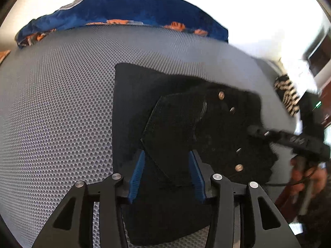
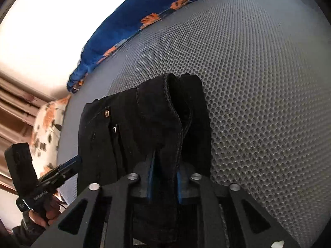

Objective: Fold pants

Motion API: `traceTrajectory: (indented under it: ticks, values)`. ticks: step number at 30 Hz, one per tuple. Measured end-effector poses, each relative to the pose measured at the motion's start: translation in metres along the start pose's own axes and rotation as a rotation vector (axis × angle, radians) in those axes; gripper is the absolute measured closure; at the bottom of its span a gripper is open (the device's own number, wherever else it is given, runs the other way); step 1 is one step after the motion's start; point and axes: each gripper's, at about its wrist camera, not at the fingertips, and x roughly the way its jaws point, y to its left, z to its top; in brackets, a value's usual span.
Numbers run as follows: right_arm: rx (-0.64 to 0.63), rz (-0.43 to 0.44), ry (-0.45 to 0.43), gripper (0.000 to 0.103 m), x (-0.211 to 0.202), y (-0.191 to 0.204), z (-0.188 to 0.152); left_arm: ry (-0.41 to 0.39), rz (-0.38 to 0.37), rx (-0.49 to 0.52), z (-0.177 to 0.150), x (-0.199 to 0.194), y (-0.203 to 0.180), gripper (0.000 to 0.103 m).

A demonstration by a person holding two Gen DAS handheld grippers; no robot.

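Black pants [image 1: 206,124] with metal rivets lie partly folded on a grey honeycomb mat [image 1: 62,113]. My left gripper [image 1: 166,173] has its blue-padded fingers on either side of a lifted flap of the pants and is shut on it. My right gripper [image 2: 164,177] is shut on a thick bunched fold of the pants [image 2: 144,128], held above the mat [image 2: 258,82]. The right gripper also shows in the left wrist view [image 1: 289,140], at the pants' right edge. The left gripper shows in the right wrist view [image 2: 68,167], at the pants' left edge.
A blue pillow with orange print [image 1: 124,10] lies at the mat's far edge, also in the right wrist view [image 2: 134,24]. A floral cushion [image 2: 49,128] sits left of the mat. A striped cloth [image 1: 287,95] lies to the right.
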Motion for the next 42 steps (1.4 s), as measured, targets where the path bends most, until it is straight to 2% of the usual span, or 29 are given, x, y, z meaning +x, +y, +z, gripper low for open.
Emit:
traceTrajectory:
  ticks: [1, 2, 7, 13, 15, 16, 20, 27, 33, 38, 40, 41, 42]
  values:
    - [-0.007, -0.018, -0.004, 0.073, 0.001, 0.006, 0.0, -0.001, 0.019, 0.009, -0.001, 0.002, -0.002, 0.057]
    - [-0.016, -0.034, -0.005, 0.071, -0.003, 0.01, 0.0, -0.002, 0.029, 0.011, 0.0, 0.004, -0.009, 0.057]
    - [-0.047, -0.08, -0.02, 0.07, -0.023, 0.017, -0.011, -0.01, 0.087, 0.055, -0.001, 0.011, -0.031, 0.052]
    - [-0.087, -0.123, -0.031, 0.07, -0.041, 0.021, -0.039, -0.009, 0.133, 0.079, -0.01, 0.01, -0.032, 0.047]
    - [-0.107, -0.119, -0.029, 0.074, -0.042, 0.026, -0.047, -0.01, 0.139, 0.072, -0.014, 0.006, -0.025, 0.046]
    - [-0.11, -0.12, -0.026, 0.08, -0.042, 0.027, -0.049, -0.011, 0.136, 0.066, -0.016, 0.005, -0.024, 0.046]
    - [-0.142, -0.169, -0.037, 0.092, -0.046, 0.032, -0.052, -0.01, 0.13, 0.049, -0.022, -0.001, -0.02, 0.046]
    - [-0.148, -0.171, -0.064, 0.094, -0.069, 0.041, -0.064, -0.003, 0.12, 0.059, -0.038, -0.01, -0.013, 0.046]
    - [-0.096, -0.194, -0.025, 0.094, -0.054, 0.027, -0.073, 0.011, 0.152, 0.121, -0.049, -0.001, -0.02, 0.046]
    - [-0.045, -0.152, 0.0, 0.092, -0.052, 0.018, -0.067, 0.019, 0.14, 0.117, -0.045, 0.002, -0.018, 0.045]
    - [-0.034, -0.14, 0.007, 0.082, -0.054, 0.016, -0.063, 0.019, 0.099, 0.106, -0.042, -0.002, -0.014, 0.045]
    - [-0.034, -0.146, 0.002, 0.068, -0.055, 0.015, -0.062, 0.016, 0.071, 0.096, -0.04, -0.005, -0.012, 0.045]
    - [-0.038, -0.151, -0.007, 0.059, -0.058, 0.015, -0.06, 0.008, 0.037, 0.08, -0.038, -0.01, -0.008, 0.045]
